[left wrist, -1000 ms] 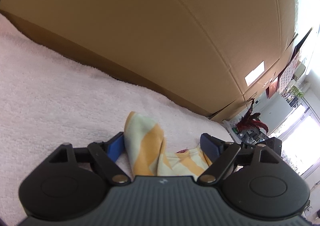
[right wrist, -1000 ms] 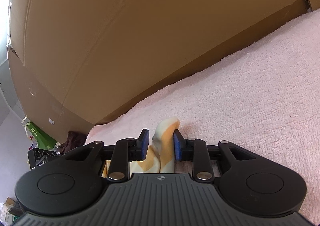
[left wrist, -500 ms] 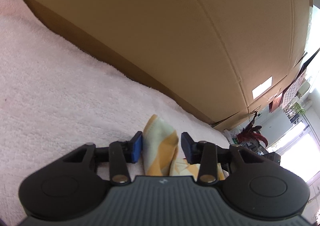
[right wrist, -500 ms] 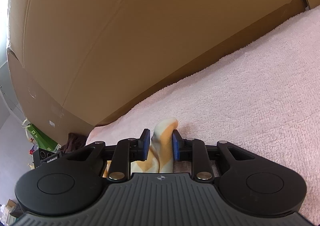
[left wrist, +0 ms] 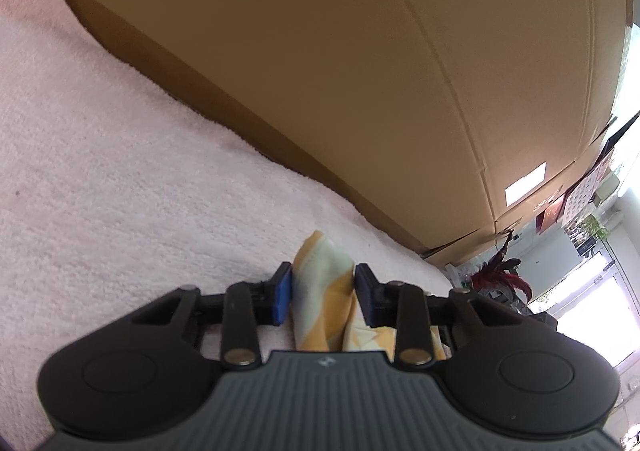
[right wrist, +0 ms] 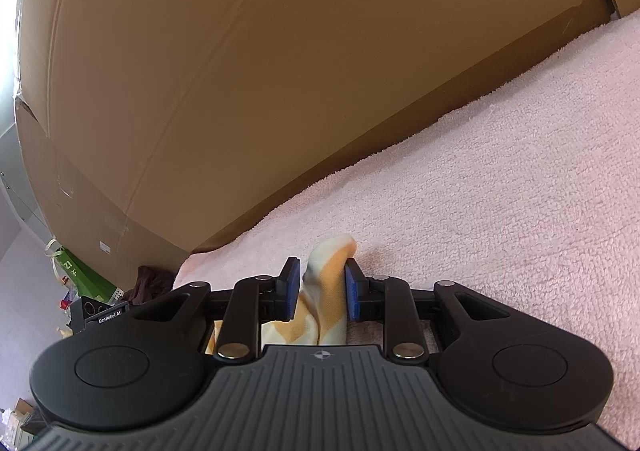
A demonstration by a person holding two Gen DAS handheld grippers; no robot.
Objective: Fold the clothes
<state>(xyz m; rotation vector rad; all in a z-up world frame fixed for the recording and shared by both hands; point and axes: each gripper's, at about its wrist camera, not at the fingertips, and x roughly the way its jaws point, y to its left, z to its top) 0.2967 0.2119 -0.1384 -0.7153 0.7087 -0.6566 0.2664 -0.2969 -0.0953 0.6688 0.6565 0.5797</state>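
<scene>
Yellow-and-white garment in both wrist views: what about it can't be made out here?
- Left wrist view: most of the yellow-and-white garment sits behind the left gripper body; only a bunched corner shows.
- Right wrist view: the same, behind the right gripper.
- Garment type and fold progress: not visible.
- Pink towel under the grippers: cut off by the housings.
- Clutter beyond the cardboard box: too small.

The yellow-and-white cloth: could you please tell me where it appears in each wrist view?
Left wrist: yellow-and-white cloth bottom centre, between the left gripper pads.
Right wrist: cloth bottom centre, between the right gripper pads.
Shared landmark: cardboard box behind the pink towel.
</scene>
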